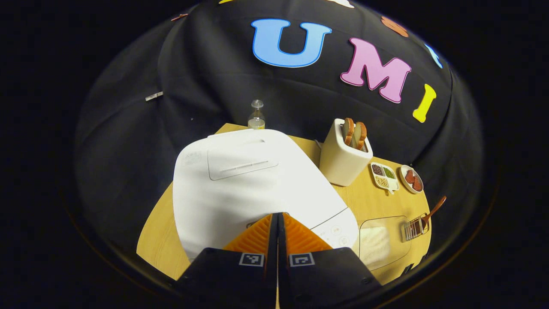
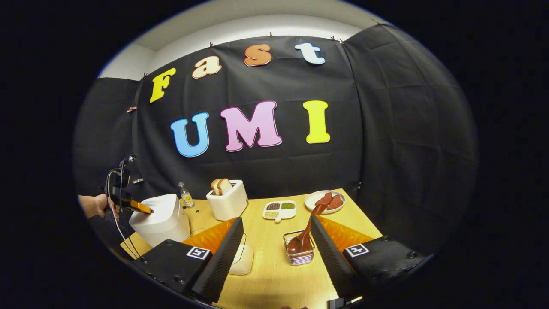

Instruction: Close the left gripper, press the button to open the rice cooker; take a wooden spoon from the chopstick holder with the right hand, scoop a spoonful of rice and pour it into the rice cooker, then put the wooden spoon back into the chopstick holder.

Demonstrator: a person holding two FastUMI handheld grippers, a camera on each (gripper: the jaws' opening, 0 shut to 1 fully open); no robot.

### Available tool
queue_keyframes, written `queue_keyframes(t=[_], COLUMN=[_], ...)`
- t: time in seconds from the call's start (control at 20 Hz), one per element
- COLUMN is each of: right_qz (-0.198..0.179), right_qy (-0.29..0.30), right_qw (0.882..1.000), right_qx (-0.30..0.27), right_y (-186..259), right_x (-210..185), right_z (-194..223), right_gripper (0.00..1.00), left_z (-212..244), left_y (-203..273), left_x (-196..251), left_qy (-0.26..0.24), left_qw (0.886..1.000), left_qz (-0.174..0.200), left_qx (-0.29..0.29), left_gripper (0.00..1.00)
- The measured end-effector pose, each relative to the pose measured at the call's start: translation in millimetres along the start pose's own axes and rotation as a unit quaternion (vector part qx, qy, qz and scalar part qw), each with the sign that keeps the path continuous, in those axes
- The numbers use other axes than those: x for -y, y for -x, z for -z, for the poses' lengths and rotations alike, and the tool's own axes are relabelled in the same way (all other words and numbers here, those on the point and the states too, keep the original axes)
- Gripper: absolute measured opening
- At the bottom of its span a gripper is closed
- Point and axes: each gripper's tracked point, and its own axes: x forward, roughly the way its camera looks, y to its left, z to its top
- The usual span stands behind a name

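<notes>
- In the left gripper view we look steeply down from just above the rice cooker (image 1: 248, 184), very near its closed lid, facing the far wall.
- In the right gripper view we sit back at the table's (image 2: 274, 266) near edge, facing the far wall almost level.
- Both views share the rice cooker, toaster (image 2: 227, 199), chopstick holder (image 2: 299, 249) and wooden spoon (image 2: 305, 234).

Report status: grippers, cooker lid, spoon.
Left gripper shut, tips at rice cooker front, lid down. Right gripper open, short of wooden spoon in chopstick holder. Nothing between.
</notes>
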Motion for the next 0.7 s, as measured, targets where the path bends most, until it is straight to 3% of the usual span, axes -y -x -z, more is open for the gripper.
queue_keyframes(t=[0.35, 0.45, 0.6, 0.7], right_qz=[-0.014, -0.014, -0.004, 0.004], right_qy=[-0.013, -0.013, -0.005, -0.004], right_qw=[1.0, 1.0, 1.0, 1.0], right_qx=[-0.013, -0.013, -0.013, -0.017], right_y=[-22.6, -32.0, -49.6, -63.2], right_x=[24.0, 30.3, 47.5, 59.9], right_z=[2.7, 0.9, -0.4, 2.2], right_gripper=[0.98, 0.98, 0.98, 0.98], left_z=[-39.9, -69.5, -110.9, -111.2], left_y=[28.1, 50.0, 97.4, 122.0], left_x=[-0.4, -2.4, -8.2, 9.6], left_qy=[0.014, 0.022, 0.013, 0.015], left_qw=[0.995, 0.987, 0.964, 0.957], left_qz=[-0.032, -0.06, -0.123, -0.128], left_qx=[0.094, 0.146, 0.234, 0.26], left_gripper=[0.08, 0.07, 0.08, 0.07])
